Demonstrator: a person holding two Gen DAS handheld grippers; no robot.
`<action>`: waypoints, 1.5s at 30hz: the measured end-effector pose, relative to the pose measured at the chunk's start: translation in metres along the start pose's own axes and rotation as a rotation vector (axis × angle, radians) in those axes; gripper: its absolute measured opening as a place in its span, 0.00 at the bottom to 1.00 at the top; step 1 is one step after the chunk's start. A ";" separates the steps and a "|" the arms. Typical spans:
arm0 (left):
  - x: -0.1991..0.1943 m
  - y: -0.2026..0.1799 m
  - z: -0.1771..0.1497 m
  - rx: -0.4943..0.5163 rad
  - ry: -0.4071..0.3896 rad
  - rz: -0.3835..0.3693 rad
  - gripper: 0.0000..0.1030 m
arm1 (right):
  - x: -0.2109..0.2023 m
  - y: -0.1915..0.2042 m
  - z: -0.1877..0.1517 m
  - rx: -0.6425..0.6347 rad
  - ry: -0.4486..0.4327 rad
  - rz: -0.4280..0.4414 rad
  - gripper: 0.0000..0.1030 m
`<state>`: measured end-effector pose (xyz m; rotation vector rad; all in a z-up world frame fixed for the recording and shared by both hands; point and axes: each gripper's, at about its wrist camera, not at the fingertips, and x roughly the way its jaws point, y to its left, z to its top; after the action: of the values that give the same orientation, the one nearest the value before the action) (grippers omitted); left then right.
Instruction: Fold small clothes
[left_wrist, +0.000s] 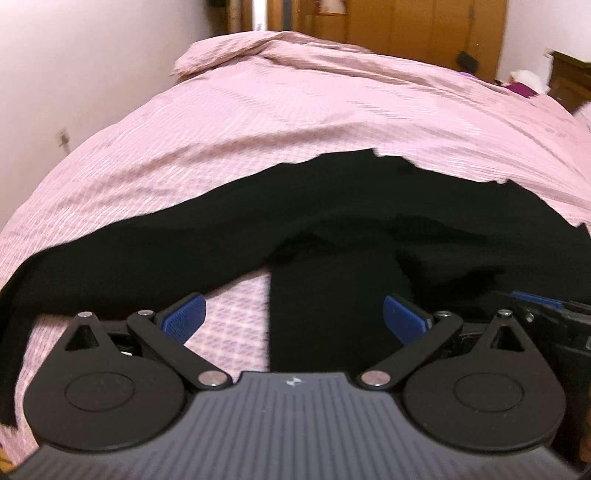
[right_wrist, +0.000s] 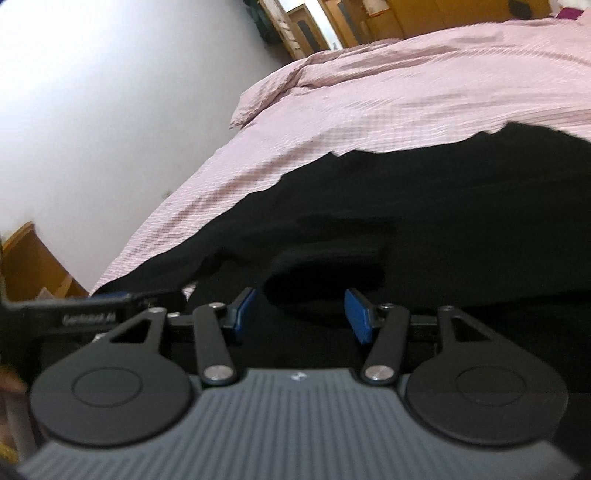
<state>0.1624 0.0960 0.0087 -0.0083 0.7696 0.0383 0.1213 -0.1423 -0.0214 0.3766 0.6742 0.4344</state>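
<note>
A black garment lies spread on a bed with a pink checked cover. It sits just in front of both sets of fingers.

The left gripper has its 2 blue pads wide apart and holds nothing. Between the pads, a black strip of the garment runs toward the camera, with bare pink cover beside it on the left. The garment's far edge curves across the bed beyond the fingers. Past that edge the cover is open and flat up to a rumpled fold at the far end.

The right gripper has let go; its pads stand apart with black cloth under them and nothing pinched. To the left of its fingers, the garment's edge slants, then pink cover, then a white wall. The left gripper's tip shows just beside the right one's left finger.
</note>
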 end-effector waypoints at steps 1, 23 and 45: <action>0.000 -0.007 0.002 0.016 -0.003 -0.011 1.00 | -0.005 -0.004 0.001 0.000 -0.006 -0.017 0.55; 0.076 -0.140 0.007 0.398 -0.054 0.024 0.96 | -0.064 -0.106 -0.028 0.136 -0.084 -0.324 0.52; 0.066 -0.035 0.012 -0.060 -0.065 0.031 0.11 | -0.059 -0.106 -0.039 0.093 -0.107 -0.325 0.52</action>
<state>0.2199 0.0632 -0.0291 -0.0518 0.7039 0.0905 0.0817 -0.2540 -0.0687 0.3675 0.6390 0.0741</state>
